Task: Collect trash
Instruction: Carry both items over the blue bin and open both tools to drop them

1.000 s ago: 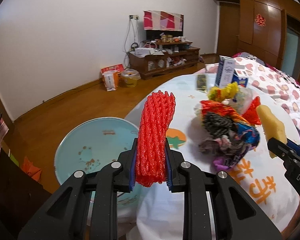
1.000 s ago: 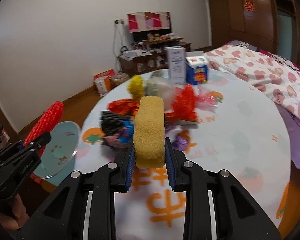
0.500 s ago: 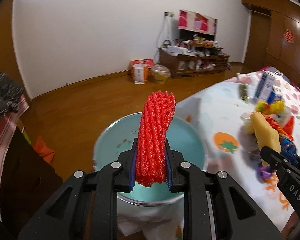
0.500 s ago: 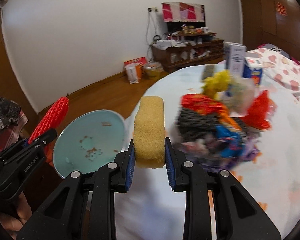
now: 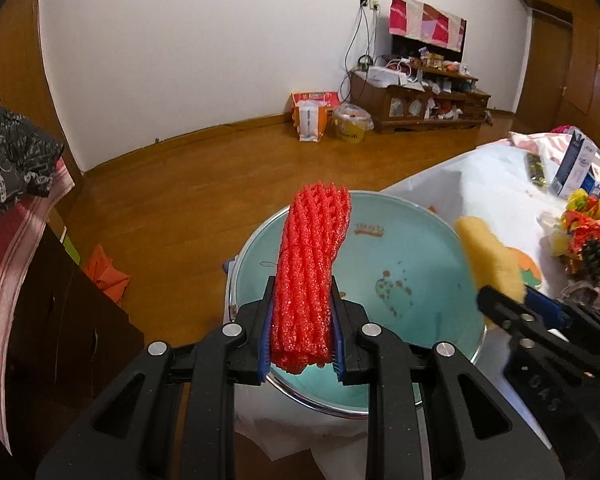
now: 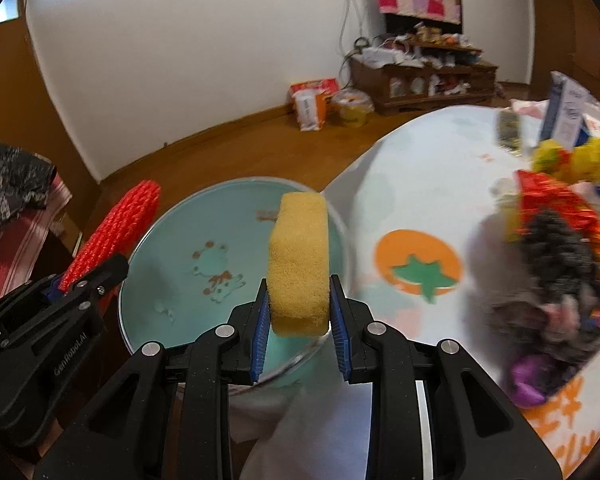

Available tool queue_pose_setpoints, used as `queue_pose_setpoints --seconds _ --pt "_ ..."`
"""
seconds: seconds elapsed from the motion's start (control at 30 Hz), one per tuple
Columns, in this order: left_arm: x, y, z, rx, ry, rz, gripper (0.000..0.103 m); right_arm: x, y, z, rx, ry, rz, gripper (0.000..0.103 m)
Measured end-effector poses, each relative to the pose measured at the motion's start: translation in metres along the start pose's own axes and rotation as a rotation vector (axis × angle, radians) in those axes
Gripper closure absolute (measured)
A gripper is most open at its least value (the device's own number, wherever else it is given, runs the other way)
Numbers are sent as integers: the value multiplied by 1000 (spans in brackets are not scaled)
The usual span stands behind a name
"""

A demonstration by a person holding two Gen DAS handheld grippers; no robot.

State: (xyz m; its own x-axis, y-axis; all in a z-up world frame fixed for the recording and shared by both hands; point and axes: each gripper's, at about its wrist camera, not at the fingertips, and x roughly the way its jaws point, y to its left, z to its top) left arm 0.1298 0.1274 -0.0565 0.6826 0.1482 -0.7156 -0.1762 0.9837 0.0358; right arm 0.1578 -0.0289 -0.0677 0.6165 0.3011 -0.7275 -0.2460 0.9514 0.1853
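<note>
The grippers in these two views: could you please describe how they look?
Both the left gripper and the right gripper are matte black plastic with angular cut-out arms, silver round bolt heads and ribbed blue pads on the jaws. White lettering marks their sides. No cables or sleeves show.

Two tongs: the left tongs (image 5: 302,326) and the right tongs (image 6: 299,322). One red foam net (image 5: 312,268), one yellow sponge (image 6: 299,264), one pale blue basin (image 5: 412,256). One round table (image 6: 420,184) with one heap of mixed wrappers (image 6: 560,248). Two cartons at the table's far side: one tall white carton (image 5: 574,162) and one small blue carton (image 5: 594,189). On the floor, one orange bag (image 5: 310,116) and one yellow tub (image 5: 352,122).
</note>
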Motion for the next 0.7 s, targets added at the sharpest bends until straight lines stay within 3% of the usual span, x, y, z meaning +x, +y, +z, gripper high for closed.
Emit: queue_pose_setpoints --seconds 0.37,0.5,0.7 --pt "17 -2 -6 7 43 9 80 31 6 -6 -15 90 45 72" --pt "17 -2 -4 14 49 10 79 30 6 -7 -15 87 58 59" --pt "13 -3 -7 27 45 17 72 11 -2 -6 -2 28 9 57"
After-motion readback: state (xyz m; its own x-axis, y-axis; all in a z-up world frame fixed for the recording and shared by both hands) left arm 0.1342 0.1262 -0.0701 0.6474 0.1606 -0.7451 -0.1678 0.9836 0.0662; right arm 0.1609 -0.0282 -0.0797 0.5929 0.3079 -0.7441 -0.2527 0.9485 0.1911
